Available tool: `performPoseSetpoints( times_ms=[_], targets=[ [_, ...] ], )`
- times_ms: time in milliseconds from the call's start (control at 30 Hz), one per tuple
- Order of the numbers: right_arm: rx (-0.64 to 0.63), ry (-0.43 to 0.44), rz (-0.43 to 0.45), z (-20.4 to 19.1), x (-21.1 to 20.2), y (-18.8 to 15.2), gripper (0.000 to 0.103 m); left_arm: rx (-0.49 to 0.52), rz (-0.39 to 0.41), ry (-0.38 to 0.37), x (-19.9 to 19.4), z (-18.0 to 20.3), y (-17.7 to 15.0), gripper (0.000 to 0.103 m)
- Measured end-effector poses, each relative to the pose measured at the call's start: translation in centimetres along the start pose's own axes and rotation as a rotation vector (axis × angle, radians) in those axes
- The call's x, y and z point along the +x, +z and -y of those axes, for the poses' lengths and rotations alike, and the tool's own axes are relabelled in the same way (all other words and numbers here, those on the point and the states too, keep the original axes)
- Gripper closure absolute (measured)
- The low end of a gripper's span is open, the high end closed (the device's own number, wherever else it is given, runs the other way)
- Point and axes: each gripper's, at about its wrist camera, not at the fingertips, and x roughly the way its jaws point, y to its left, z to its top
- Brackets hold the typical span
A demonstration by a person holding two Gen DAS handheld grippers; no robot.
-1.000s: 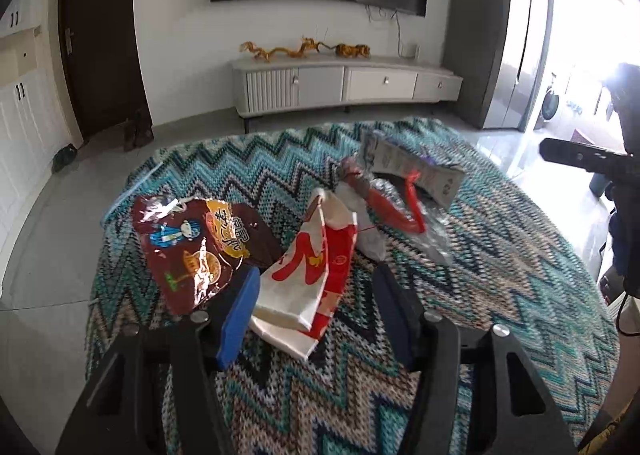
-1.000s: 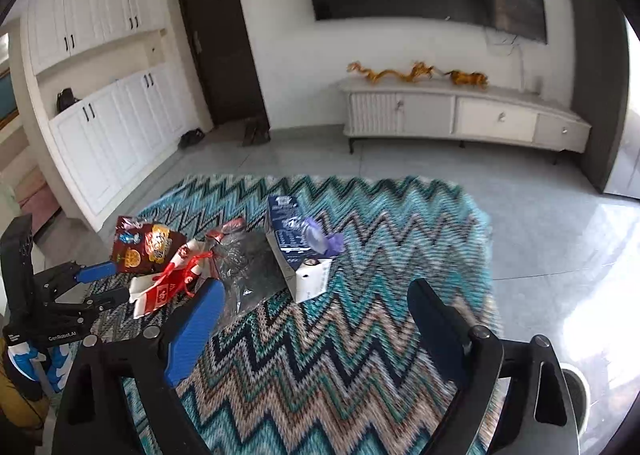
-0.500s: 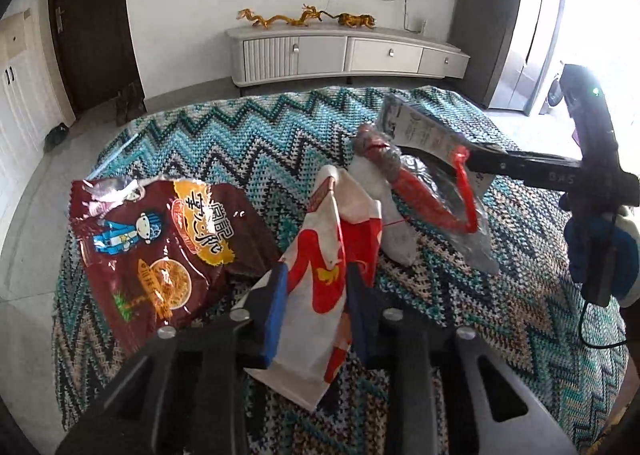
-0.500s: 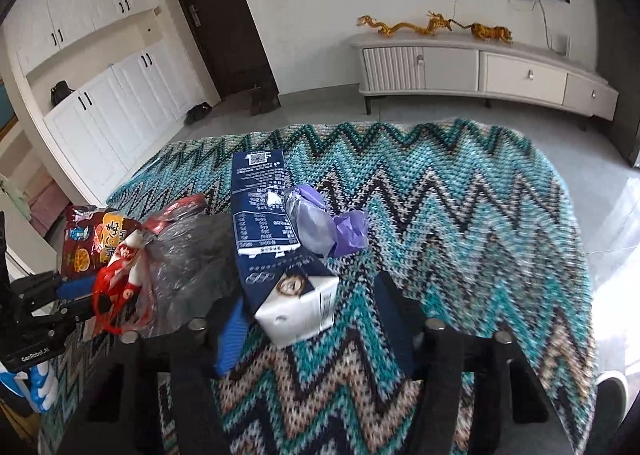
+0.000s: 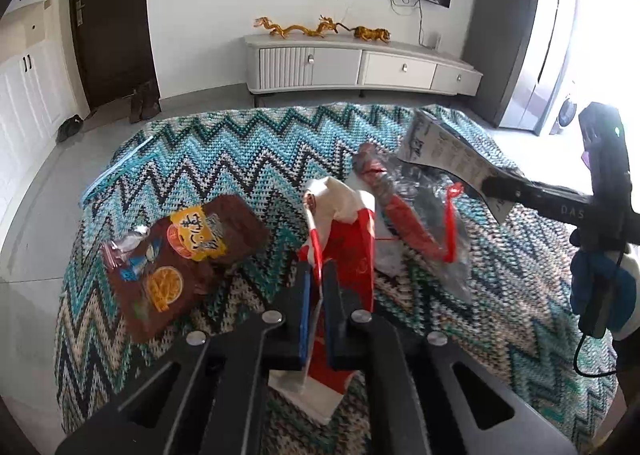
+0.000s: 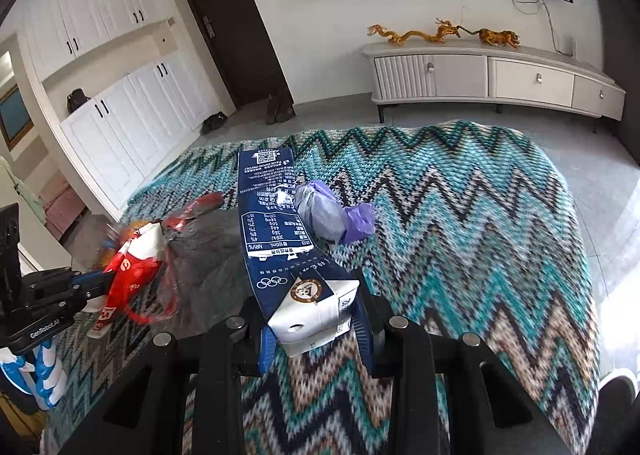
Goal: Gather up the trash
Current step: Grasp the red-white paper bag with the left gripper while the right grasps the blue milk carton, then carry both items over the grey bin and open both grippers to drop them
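Note:
On the zigzag tablecloth [image 5: 240, 159] lies a red-and-white paper bag [image 5: 352, 239], and my left gripper [image 5: 316, 295] is shut on its near edge. Left of it rests a brown snack bag [image 5: 180, 263]. To the right is a clear plastic bag with red handles [image 5: 424, 223]. A dark blue milk carton [image 6: 276, 223] lies partly on that plastic. My right gripper [image 6: 316, 335] has its jaws closing, the pads against both sides of the carton's white end. A crumpled purple wrapper [image 6: 332, 215] touches the carton's right side. The left gripper [image 6: 100, 279] shows at the left of the right wrist view.
The cloth-covered table [image 6: 480, 235] drops off at its far and right edges onto grey floor. A white low cabinet [image 5: 360, 63] with gold figures stands against the far wall. A dark door [image 6: 232, 23] and white cupboards [image 6: 120, 115] are at the left.
My left jaws have closed onto the red-and-white bag. My right gripper has come down and in over the carton, and its jaws have narrowed around the white end.

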Motion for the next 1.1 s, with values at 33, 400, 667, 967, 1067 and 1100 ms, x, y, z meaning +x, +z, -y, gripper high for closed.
performPoseSetpoints(
  times_ms=[33,400,667,967,1067,1100],
  targets=[
    [0.001,0.002,0.002,-0.1,-0.5,-0.2,0.073,-0.007,0.006,-0.003,-0.5,0.1,-0.1,0.098],
    [0.026,0.013,0.082,-0.5,-9.2,-2.5,0.072,-0.06,0.081,-0.015,-7.3,0.6,-1.6,0.099],
    [0.051,-0.015,0.17,0.1,-16.8,-4.1,0.072,-0.082,0.156,-0.009,-12.5,2.1,-1.8,0.099],
    [0.14,-0.138,0.229,5.4,-24.2,-8.7,0.072,0.022,0.164,-0.093,-13.7,9.5,-1.0,0.099],
    [0.171,-0.193,0.245,7.4,-26.5,-10.5,0.072,0.069,0.156,-0.135,-13.1,13.1,-0.4,0.099],
    [0.184,-0.214,0.25,8.3,-27.4,-11.1,0.072,0.085,0.151,-0.148,-12.8,14.3,-0.1,0.099]
  ],
)
